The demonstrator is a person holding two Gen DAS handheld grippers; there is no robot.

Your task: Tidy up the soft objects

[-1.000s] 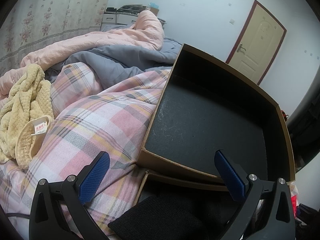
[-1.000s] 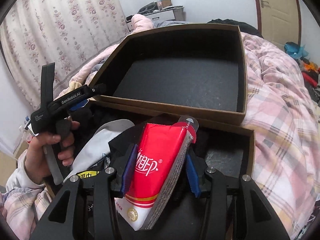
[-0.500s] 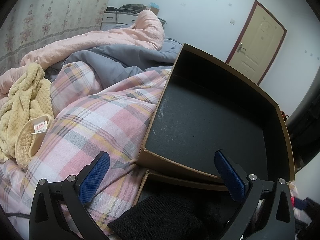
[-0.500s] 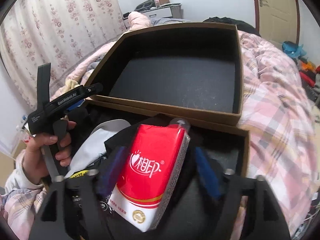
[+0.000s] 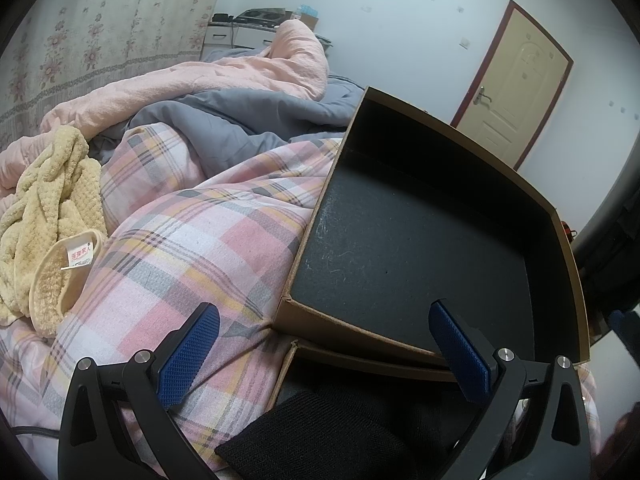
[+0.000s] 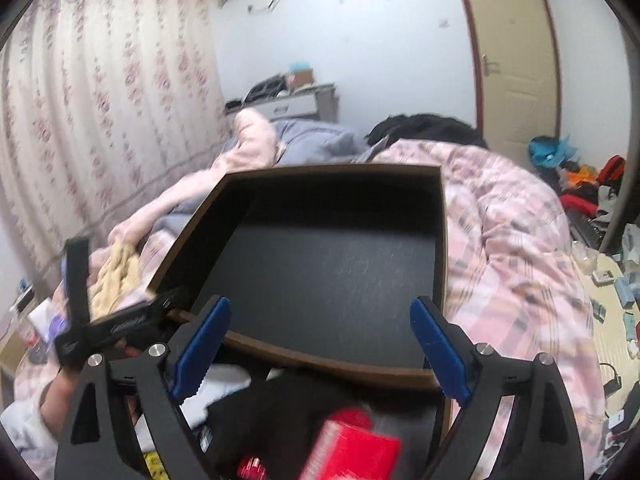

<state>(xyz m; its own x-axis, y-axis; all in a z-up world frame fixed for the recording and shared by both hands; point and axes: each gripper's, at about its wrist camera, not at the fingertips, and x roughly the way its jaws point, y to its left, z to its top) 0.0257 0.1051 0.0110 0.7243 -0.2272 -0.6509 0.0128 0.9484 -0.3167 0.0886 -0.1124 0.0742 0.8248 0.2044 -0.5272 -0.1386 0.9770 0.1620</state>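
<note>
- The red tissue pack [image 6: 352, 446], clamped between the pads of the right gripper [image 6: 320, 354] a second ago, has been let go; it now lies blurred in the near box [image 6: 438, 416], below and clear of the jaws.
- The jaws of the right gripper are opening, wide apart, with nothing between them; only the floor of the far box [image 6: 336, 264] is seen through the gap.
- The right gripper has been lifted and tipped upward since the earlier picture, so more of the room and less of the near box is shown.
- This is judged to mean that one soft item has been put away, and the right hand is freed for the next one.
- The left gripper [image 5: 324, 354] has not been moved: its jaws are spread wide and empty, held above the near edge of the two boxes.
- The far box is empty in both views.
- Only in the left wrist view is the yellow fleece garment [image 5: 48, 216] seen plainly, lying loose on the plaid quilt [image 5: 192, 248] at far left, well apart from the boxes; it is judged a likely next item.
- A black knit cloth [image 5: 320, 436] in the near box is also seen there.
- Only in the right wrist view are the released pack, a white cloth [image 6: 216, 390] beside it, and the hand [image 6: 60, 390] holding the left gripper shown.
</note>
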